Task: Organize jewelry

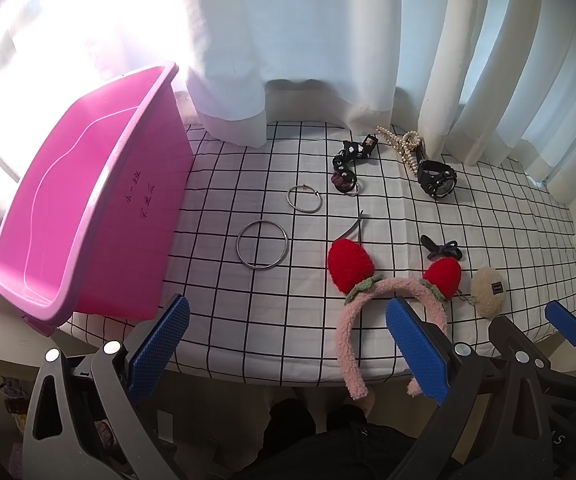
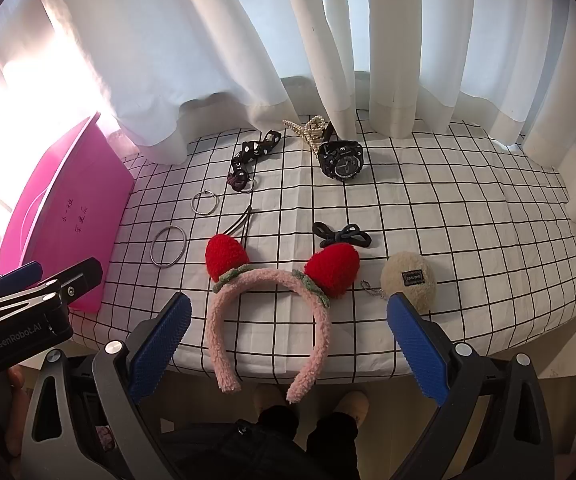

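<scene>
Gaping wide and empty, left tongs (image 1: 288, 344), right tongs (image 2: 288, 340) likewise, above pink headband (image 2: 264, 312)

This was a home, likely a bedroom by a window. White curtains (image 2: 248, 40) hung down to a surface (image 2: 448, 220) spread with a black-grid white sheet, sunlight came through at the left, and a pink plastic bin (image 1: 88, 208) carried handwriting.
</scene>
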{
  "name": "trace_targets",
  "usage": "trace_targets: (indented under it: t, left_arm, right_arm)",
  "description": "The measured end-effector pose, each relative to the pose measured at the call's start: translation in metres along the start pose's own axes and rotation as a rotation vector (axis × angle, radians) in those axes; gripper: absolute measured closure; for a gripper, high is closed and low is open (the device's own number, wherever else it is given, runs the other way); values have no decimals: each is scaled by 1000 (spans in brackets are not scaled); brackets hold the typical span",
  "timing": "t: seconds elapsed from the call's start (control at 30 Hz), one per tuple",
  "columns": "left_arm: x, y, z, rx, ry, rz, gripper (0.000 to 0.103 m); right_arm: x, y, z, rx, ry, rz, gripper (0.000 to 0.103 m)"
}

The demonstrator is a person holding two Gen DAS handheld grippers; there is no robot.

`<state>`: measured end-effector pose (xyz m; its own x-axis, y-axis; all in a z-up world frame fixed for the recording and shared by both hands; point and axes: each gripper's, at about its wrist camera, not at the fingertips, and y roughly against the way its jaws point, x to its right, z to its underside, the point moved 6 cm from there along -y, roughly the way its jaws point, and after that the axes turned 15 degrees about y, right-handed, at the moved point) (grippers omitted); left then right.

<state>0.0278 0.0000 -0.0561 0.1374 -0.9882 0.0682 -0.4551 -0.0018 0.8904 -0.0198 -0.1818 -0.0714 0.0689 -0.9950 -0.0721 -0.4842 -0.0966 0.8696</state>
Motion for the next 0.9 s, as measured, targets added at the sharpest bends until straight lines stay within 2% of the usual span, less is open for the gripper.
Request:
trace_targets:
  t: [0.43, 0.7, 0.9]
  left_arm:
    - [-3, -14, 8, -47, 16, -5, 6]
    - [-23, -55, 23, -105, 86, -25, 6]
    - [-27, -90, 38, -119, 81, -46, 6]
  right_arm:
    - [10, -4, 10, -13, -41, -23, 9]
    - [42, -26, 40, -64, -111, -16, 9]
    - [81, -45, 59, -71, -152, 48, 9]
